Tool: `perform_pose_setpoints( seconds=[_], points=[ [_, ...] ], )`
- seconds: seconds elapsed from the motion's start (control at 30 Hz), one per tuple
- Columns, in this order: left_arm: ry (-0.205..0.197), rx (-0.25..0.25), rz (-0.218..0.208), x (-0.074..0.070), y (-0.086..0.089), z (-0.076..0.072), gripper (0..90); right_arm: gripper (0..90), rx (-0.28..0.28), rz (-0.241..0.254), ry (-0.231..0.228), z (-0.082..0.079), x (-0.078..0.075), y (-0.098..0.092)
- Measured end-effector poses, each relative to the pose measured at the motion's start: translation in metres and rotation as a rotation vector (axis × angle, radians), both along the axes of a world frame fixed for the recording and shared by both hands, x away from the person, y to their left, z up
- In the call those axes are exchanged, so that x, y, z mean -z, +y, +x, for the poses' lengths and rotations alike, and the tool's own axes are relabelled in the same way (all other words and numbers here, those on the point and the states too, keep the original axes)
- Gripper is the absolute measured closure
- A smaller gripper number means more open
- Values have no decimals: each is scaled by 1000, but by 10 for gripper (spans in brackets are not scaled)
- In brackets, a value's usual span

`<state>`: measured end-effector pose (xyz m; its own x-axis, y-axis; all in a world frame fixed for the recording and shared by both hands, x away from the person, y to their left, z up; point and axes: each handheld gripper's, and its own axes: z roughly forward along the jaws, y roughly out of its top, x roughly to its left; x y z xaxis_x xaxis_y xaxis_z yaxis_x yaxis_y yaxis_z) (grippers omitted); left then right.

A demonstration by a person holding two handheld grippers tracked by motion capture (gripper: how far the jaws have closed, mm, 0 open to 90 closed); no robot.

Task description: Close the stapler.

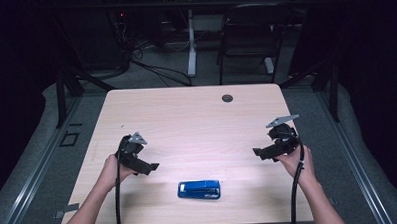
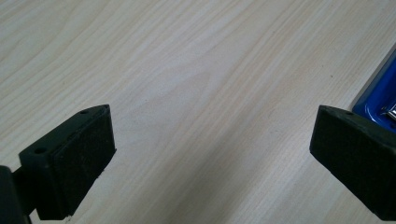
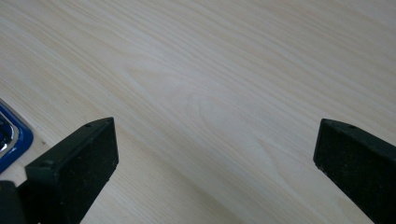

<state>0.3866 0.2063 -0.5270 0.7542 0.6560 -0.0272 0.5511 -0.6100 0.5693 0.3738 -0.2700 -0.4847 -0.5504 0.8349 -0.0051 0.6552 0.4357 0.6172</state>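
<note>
Centrally, near the table's front edge:

- Stapler (image 1: 199, 189): blue, lying flat on the table, its long side along the front edge. It sits between the two grippers and nearer the person than either, touched by neither. A blue corner of it with a bit of bright metal shows at the right edge of the left gripper view (image 2: 379, 100) and at the left edge of the right gripper view (image 3: 11, 135).
- Left gripper (image 1: 149, 168): held in the left hand (image 1: 110, 171), up and to the left of the stapler, pointing toward the table's middle. Jaws spread wide, released, bare wood between them (image 2: 212, 154).
- Right gripper (image 1: 258, 153): held in the right hand (image 1: 297, 163), up and to the right of the stapler and well apart from it, pointing left. Jaws spread wide, released, nothing between them (image 3: 215, 158).
- Table (image 1: 186, 117): pale wood grain, with a small dark round grommet (image 1: 227, 98) near the far edge.
- Chair (image 1: 248, 37): dark, folding, on the floor beyond the table.
- Cables (image 1: 155, 68): loose on the floor behind the table, left of a white desk leg (image 1: 191, 44).
</note>
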Motion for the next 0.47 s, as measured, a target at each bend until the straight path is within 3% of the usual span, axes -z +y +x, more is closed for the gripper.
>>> perform_pose_setpoints(
  seconds=[0.2, 0.33, 0.37, 0.47],
  points=[
    [10, -34, 9, 5, 3, 4, 4, 0, 17, 4, 74, 11, 18, -18],
    [11, -44, 21, 8, 4, 7, 4, 0, 10, 12, 98, 15, 26, -21],
    [24, -43, 23, 10, 5, 9, 4, 0, 9, 0, 125, 17, 30, -24],
    [38, -39, 33, 13, 6, 10, 4, 0, 4, 4, 133, 18, 33, -25]
  ],
)
